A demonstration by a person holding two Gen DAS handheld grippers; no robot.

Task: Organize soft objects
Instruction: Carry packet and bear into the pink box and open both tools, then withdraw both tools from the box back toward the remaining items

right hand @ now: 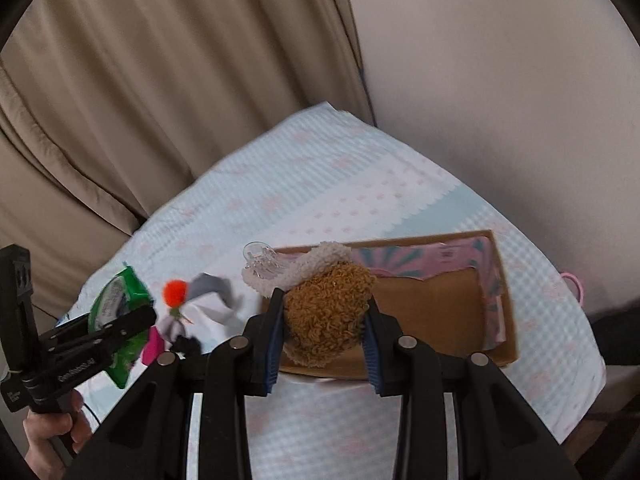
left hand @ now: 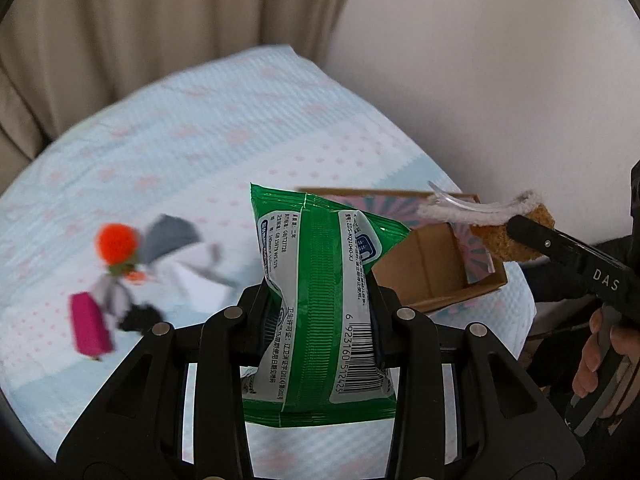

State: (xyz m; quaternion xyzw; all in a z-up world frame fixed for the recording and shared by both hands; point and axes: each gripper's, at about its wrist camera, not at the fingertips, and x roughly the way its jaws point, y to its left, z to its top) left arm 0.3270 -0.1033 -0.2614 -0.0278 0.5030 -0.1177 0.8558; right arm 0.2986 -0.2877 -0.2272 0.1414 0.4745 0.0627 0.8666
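Observation:
My left gripper (left hand: 326, 296) is shut on a green wet-wipes pack (left hand: 320, 300) and holds it above the bed; the pack also shows in the right wrist view (right hand: 116, 312). My right gripper (right hand: 324, 320) is shut on a brown and white fuzzy hair clip (right hand: 328, 312) with a clear plastic claw (right hand: 262, 264), held over the near edge of an open cardboard box (right hand: 432, 308). In the left wrist view the clip (left hand: 508, 236) hangs above the box (left hand: 432, 268). A pile of soft items with an orange pompom (left hand: 116, 242) and a magenta piece (left hand: 90, 330) lies on the bed.
The bed has a pale blue and white patterned cover (right hand: 320, 184). Beige curtains (right hand: 140, 80) hang behind it and a plain wall (right hand: 500, 80) is at the right. The box has a pink patterned flap (right hand: 472, 256). A pink loop (right hand: 574, 284) lies by the bed's right edge.

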